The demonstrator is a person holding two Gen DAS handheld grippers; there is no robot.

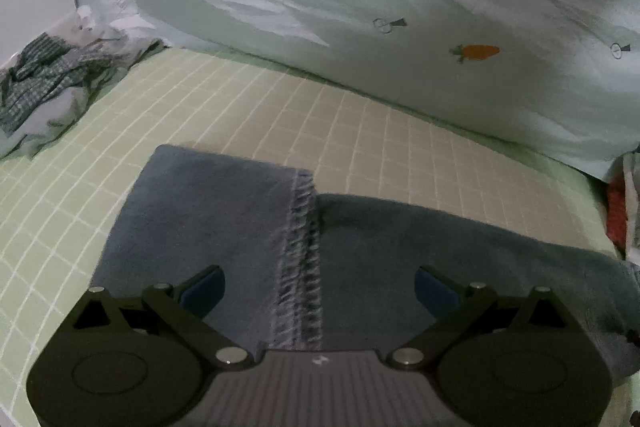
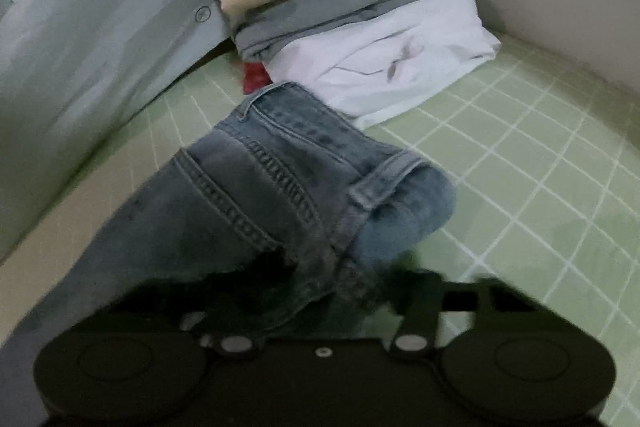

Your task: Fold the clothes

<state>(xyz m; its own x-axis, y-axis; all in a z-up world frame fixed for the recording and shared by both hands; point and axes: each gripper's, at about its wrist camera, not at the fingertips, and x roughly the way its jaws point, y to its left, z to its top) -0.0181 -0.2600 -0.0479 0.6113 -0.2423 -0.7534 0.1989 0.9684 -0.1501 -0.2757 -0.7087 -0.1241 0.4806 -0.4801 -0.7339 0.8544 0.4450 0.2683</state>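
Denim jeans [image 1: 248,223] lay flat on the green checked bed sheet [image 1: 60,195] at lower centre of the left wrist view, where the left gripper [image 1: 319,289] hovered over them with jaws wide and empty. In the right wrist view the right gripper [image 2: 348,281] clamped the jeans' bunched waistband [image 2: 304,163] at lower centre. Folded clothes [image 2: 328,7] were stacked at upper centre, against a carrot-print quilt [image 2: 80,39].

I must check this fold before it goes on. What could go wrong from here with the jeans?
1. The right tongs seem to pinch the jeans at the bunched waistband; the view there is blurred, so the thick denim may slip out.
2. The left tongs are open above the cloth, so one side is unheld and the fold may skew.
3. The stack lies just beyond the jeans; a swing could knock it.
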